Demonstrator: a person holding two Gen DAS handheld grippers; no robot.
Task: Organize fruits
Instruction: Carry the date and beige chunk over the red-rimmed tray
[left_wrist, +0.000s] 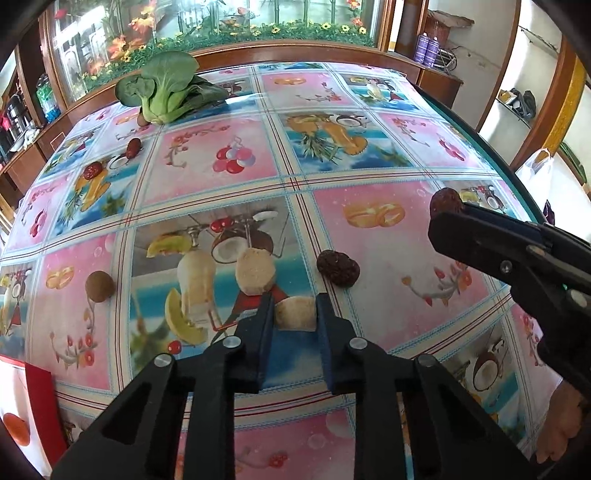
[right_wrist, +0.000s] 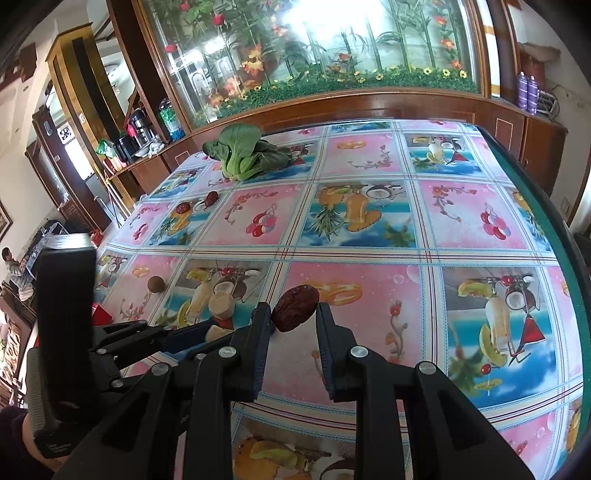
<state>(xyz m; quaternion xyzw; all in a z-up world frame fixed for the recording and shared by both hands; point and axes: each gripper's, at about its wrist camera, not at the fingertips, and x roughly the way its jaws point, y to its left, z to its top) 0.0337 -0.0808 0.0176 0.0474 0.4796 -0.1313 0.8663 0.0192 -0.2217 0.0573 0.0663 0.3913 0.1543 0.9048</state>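
On tablecloth: L gripper clamps pale chunk; R gripper pinches date.

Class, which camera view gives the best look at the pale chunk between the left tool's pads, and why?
The left wrist view. There the pale chunk sits centred between the left tool pads, close and well lit. The right wrist view shows only a sliver of it, mostly hidden behind the left tool's fingers at the frame's left.
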